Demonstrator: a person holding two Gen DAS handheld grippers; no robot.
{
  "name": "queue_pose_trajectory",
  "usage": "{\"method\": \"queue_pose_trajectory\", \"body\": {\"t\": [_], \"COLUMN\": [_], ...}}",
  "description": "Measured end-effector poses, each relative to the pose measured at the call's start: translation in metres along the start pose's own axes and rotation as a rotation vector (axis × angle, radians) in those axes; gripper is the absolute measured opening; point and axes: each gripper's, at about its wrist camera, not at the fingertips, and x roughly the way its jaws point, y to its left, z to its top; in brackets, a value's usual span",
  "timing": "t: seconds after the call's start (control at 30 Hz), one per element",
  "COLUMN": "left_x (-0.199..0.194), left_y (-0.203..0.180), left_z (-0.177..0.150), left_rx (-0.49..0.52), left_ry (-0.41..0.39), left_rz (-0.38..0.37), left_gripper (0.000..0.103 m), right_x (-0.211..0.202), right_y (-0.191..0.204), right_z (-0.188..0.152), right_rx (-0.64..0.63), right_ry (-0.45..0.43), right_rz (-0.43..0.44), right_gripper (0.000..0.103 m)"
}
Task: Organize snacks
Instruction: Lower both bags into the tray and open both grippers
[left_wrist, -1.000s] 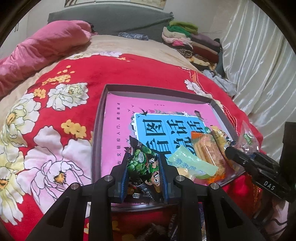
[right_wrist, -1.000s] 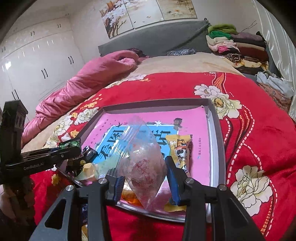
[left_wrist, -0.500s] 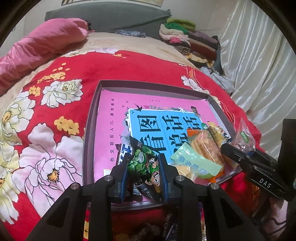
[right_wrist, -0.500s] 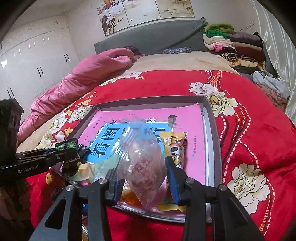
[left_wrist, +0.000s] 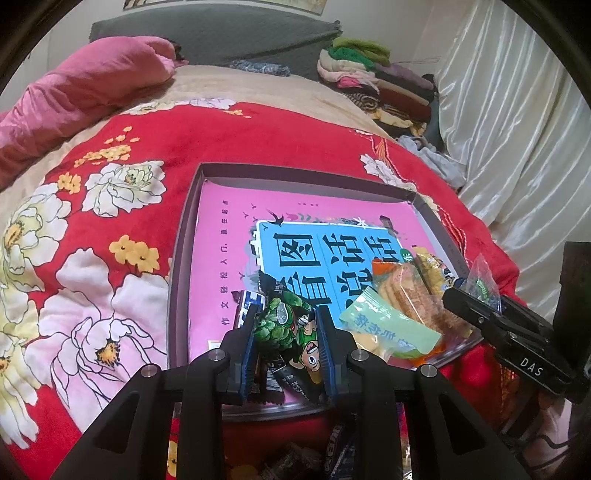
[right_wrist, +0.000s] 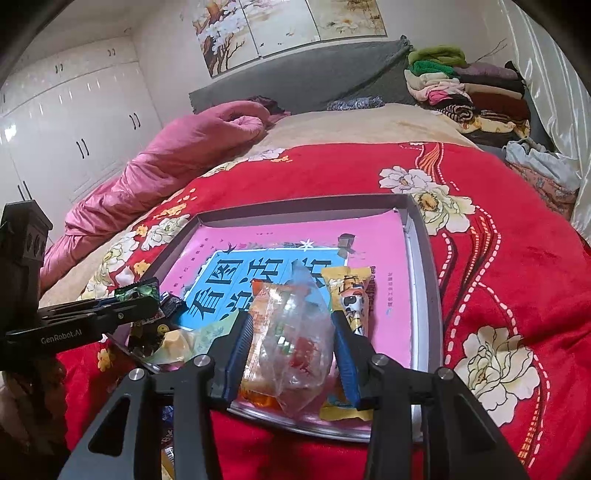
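A grey tray (left_wrist: 184, 236) lined with a pink and blue book lies on the red floral blanket. My left gripper (left_wrist: 286, 334) is shut on a green cartoon snack packet (left_wrist: 288, 325) over the tray's near edge. My right gripper (right_wrist: 291, 343) is shut on a clear plastic candy bag (right_wrist: 299, 339) at the tray's near right corner. In the tray lie an orange cracker pack (left_wrist: 402, 291), a light green packet (left_wrist: 388, 325) and a yellow cartoon packet (right_wrist: 351, 295). The right gripper also shows in the left wrist view (left_wrist: 476, 306); the left gripper shows in the right wrist view (right_wrist: 140, 306).
More loose snack packets (left_wrist: 332, 450) lie below the tray's near edge. A pink quilt (right_wrist: 177, 155) lies at the bed's far left. Folded clothes (right_wrist: 461, 88) are stacked at the far right, by a white curtain (left_wrist: 517, 129).
Both grippers have kept hold of their packets and shifted slightly over the tray's near edge; the clear bag sits a little lower and closer to the tray.
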Motion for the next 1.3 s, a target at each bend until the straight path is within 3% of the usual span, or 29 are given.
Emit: {"method": "queue_pose_trajectory", "body": {"t": [0.47,1.3], "left_x": [0.000,-0.007], "left_y": [0.000,0.000], "left_z": [0.000,0.003], "left_rx": [-0.002,0.003], "left_ry": [0.002,0.008], "left_rz": [0.005,0.024], "left_gripper": [0.031,0.057], "right_x": [-0.007,-0.018], "right_y": [-0.007,-0.014], "right_z": [0.003,0.008], "right_rx": [0.020,0.042], "right_ry": [-0.030,-0.078], "right_rz": [-0.017,-0.042], "right_gripper": [0.047,0.055]}}
